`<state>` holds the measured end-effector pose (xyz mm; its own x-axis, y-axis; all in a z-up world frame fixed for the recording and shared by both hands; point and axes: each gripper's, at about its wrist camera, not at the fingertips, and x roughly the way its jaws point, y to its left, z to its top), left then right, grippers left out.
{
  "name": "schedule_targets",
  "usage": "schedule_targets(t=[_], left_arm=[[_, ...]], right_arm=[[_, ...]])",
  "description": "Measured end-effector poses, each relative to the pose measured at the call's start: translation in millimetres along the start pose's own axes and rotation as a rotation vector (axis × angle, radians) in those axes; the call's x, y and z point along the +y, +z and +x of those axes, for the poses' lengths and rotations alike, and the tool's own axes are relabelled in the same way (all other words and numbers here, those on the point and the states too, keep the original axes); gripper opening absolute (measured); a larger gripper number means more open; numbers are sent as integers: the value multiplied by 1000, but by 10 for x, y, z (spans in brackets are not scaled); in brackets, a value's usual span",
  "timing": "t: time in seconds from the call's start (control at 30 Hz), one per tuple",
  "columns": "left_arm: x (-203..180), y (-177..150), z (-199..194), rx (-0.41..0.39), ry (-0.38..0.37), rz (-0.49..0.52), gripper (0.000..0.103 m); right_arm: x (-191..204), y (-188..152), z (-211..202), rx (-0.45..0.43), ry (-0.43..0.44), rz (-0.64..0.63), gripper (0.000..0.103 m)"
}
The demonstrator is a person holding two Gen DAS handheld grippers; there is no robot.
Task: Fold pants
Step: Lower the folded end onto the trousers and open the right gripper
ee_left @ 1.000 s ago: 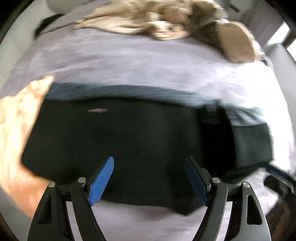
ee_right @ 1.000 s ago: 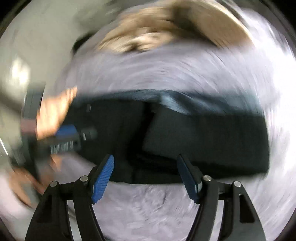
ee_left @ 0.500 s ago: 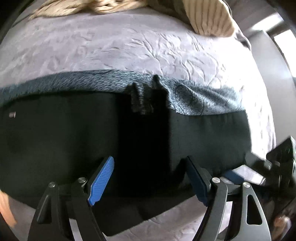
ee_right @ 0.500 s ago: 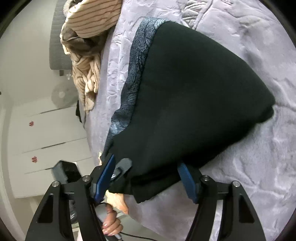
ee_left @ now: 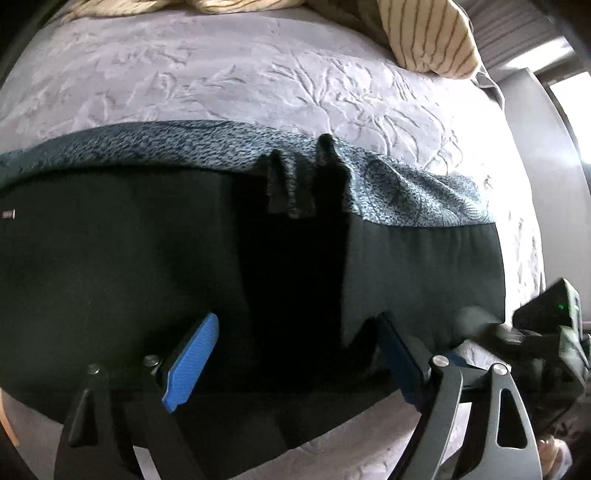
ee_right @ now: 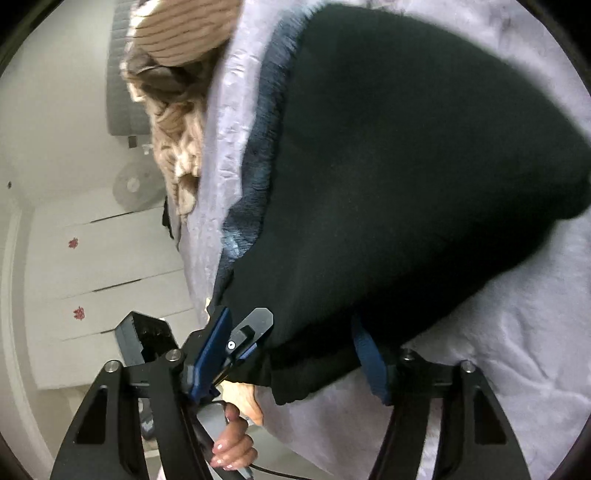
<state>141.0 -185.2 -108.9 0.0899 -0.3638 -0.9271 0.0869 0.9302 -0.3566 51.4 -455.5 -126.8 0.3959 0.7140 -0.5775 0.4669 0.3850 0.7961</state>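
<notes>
Black pants (ee_left: 147,266) with a blue-grey patterned waistband (ee_left: 207,144) lie folded across the lilac bedspread (ee_left: 229,81). My left gripper (ee_left: 295,354) is open, its blue pads low over the pants' near edge. In the right wrist view the pants (ee_right: 406,166) fill the middle. My right gripper (ee_right: 295,354) is open and straddles the pants' near corner at the bed's edge. The left gripper's finger tip (ee_right: 255,325) shows beside it, and the hand (ee_right: 236,435) holding that gripper is below.
A beige striped cloth pile (ee_left: 424,33) lies at the far side of the bed; it also shows in the right wrist view (ee_right: 177,92). White drawers (ee_right: 103,258) and a fan (ee_right: 133,184) stand beyond the bed. The right gripper's body (ee_left: 546,332) is at right.
The blur has settled. Both grippers came down close to the pants' near edge. The right gripper turned to look along the bed's edge and now straddles the corner.
</notes>
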Motion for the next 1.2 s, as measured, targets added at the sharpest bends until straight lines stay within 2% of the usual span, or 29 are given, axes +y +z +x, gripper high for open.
schedule_targets(t=[0.03,0.07,0.1,0.2,0.3,0.37,0.4,0.43,0.53,0.57,0.63,0.73,0.77,0.8,0.87,0.9,0.97,1.0,1.03,1.07,1.1,1.13,1.17,1.2], left_arm=[[-27,10,11,-5,-2,-1,86],[-34,3,-3,-9,-6,-2,82],[-39,-10,-33,-15,-2,-1,78],[-116,-31,-155,-40,-5,15,76],[-170,-134,-398,-107,2,43,76],[-170,-204,-448,-132,41,57,76],[-157,-229,-409,-129,81,65,76],[-137,-240,-339,-113,113,66,76],[-80,-237,-163,-68,172,48,76],[-86,-235,-166,-69,187,48,76],[-113,-236,-268,-106,198,60,76],[-145,-180,-402,-126,208,79,76],[-173,-130,-441,-132,185,77,76],[-186,-89,-477,-136,166,78,76],[-286,11,-502,-156,146,91,76],[-363,73,-501,-169,130,104,76],[-516,181,-474,-185,113,131,76],[-589,252,-441,-190,109,149,76],[-696,341,-363,-189,110,163,76],[-755,397,-302,-187,109,177,76],[-832,427,-241,-180,107,188,76],[-878,463,-192,-172,108,190,76],[-922,488,-162,-166,106,191,76],[-960,486,-164,-169,93,194,76]], right_arm=[[-50,15,52,8,-18,36,44],[-85,25,75,12,-22,55,28],[-115,35,99,11,-29,72,21],[-18,28,83,-1,-16,47,16],[243,-51,-43,10,13,-55,14],[273,-121,-63,30,7,-81,12],[230,-168,-44,42,0,-75,7],[159,-210,40,65,-15,-66,3],[-53,-286,409,133,-123,-70,0],[-69,-295,463,135,-142,-80,0],[32,-292,416,150,-111,-120,6],[401,-226,90,168,-92,-279,11],[513,-167,-43,153,-84,-328,25],[621,-74,-221,120,-84,-377,48],[771,188,-567,5,-120,-446,71],[809,393,-750,-84,-168,-471,71],[769,666,-878,-138,-223,-460,70],[702,827,-913,-159,-239,-433,67],[572,1025,-902,-163,-246,-385,64],[517,1120,-854,-153,-243,-356,55],[383,1244,-789,-126,-231,-314,42],[251,1345,-644,-77,-224,-265,35],[162,1388,-508,-35,-220,-220,35],[179,1387,-465,-34,-224,-213,35]])
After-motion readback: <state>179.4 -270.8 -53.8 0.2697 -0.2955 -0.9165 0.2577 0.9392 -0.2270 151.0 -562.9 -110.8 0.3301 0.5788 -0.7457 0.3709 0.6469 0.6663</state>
